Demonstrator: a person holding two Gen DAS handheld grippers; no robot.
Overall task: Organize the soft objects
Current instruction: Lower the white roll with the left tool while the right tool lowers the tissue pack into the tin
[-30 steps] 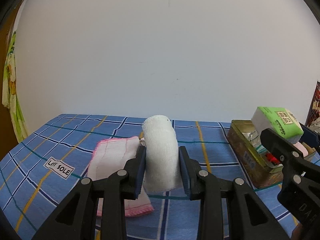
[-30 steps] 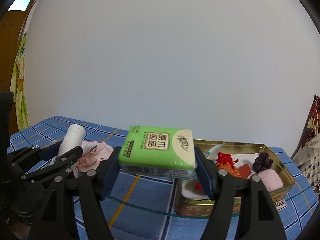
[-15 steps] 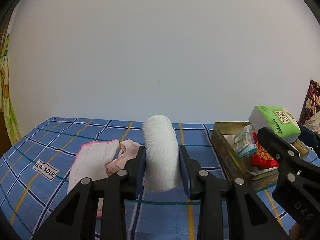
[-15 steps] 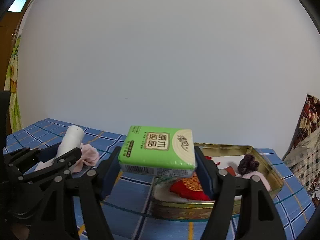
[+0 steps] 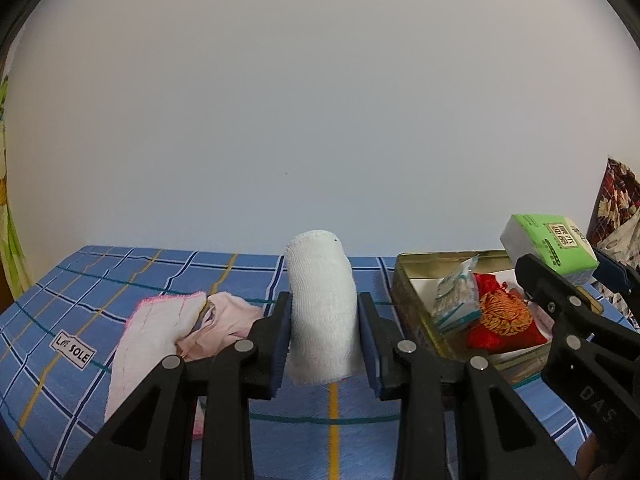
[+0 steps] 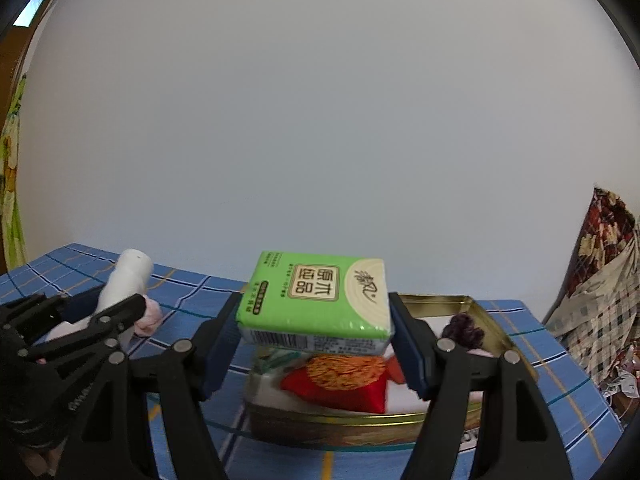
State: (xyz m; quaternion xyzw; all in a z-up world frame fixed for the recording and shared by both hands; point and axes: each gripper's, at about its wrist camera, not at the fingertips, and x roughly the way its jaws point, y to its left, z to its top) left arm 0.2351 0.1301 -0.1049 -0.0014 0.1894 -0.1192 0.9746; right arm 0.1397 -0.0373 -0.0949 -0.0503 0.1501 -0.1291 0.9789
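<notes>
Left gripper (image 5: 324, 344) fingers clamped on white gauze roll (image 5: 322, 312), upright, lifted off the tabletop (image 5: 60, 292). Right gripper (image 6: 316, 344) fingers grip green tissue pack (image 6: 316, 300) by its two ends, held flat above the gold tin (image 6: 496, 328). Tin, at 3 o'clock of the roll, holds red pouch (image 5: 504, 320), small plastic packet (image 5: 456, 296), dark purple item (image 6: 464, 328). Pink-edged cloth (image 5: 156, 328) and pink fabric (image 5: 228, 316) lie at 9 o'clock of the roll. Blue plaid cover with "SOLE" label (image 5: 73, 350). Plain white wall (image 5: 320, 120) behind; patterned cloth (image 6: 604, 280) at 3 o'clock of the tin.
</notes>
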